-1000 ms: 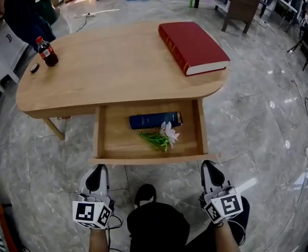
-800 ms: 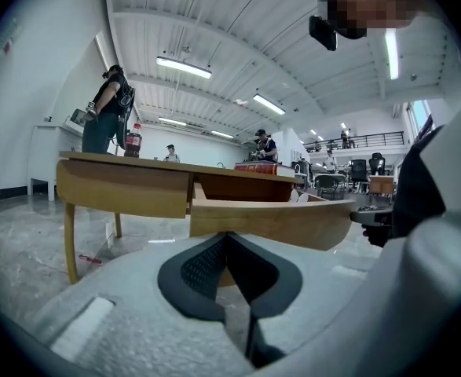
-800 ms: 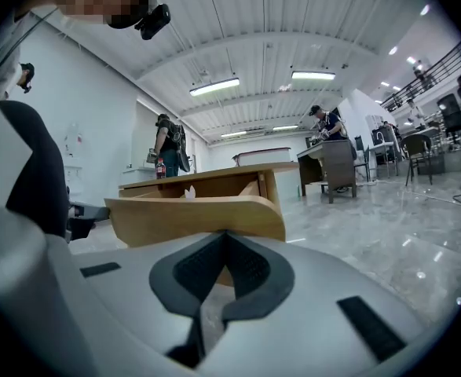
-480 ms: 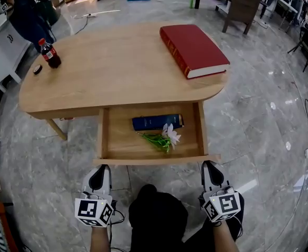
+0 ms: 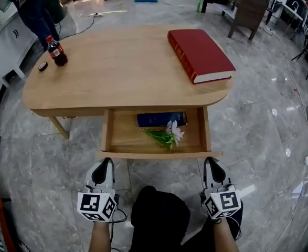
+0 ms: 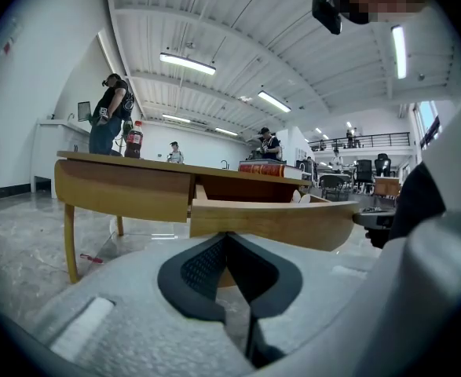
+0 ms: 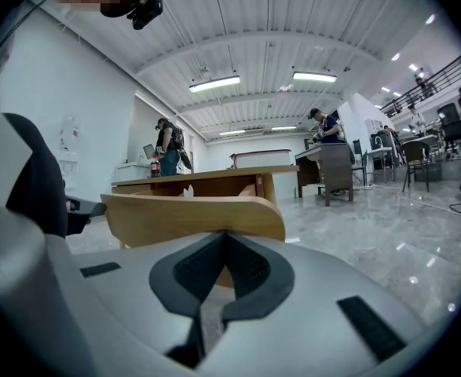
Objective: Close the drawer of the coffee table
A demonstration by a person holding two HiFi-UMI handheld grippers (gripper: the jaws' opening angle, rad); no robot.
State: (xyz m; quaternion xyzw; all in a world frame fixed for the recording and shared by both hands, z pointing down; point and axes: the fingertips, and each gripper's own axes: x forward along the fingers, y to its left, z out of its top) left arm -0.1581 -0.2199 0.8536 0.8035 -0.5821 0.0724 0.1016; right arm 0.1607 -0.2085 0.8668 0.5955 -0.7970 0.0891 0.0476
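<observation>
The wooden coffee table [image 5: 117, 72] has its drawer [image 5: 159, 154] pulled partly out toward me. Inside lie a dark blue book [image 5: 161, 119] and a white flower with green stem [image 5: 167, 134]. My left gripper [image 5: 105, 161] is shut, its tip at the left part of the drawer's front panel [image 6: 269, 222]. My right gripper [image 5: 210, 161] is shut too, its tip at the right part of that panel [image 7: 191, 214]. In both gripper views, the left gripper [image 6: 228, 237] and the right gripper [image 7: 226, 235] meet the panel's lower edge with nothing held.
On the tabletop lie a big red book [image 5: 201, 54], a cola bottle [image 5: 55, 51] and a small dark cap [image 5: 42, 65]. A person [image 5: 35, 9] stands beyond the table's far left corner. Chairs and desks [image 5: 248, 7] stand at the back right on the marble floor.
The drawer has slid partway in under the tabletop. Both grippers have moved forward with its front panel, staying shut.
</observation>
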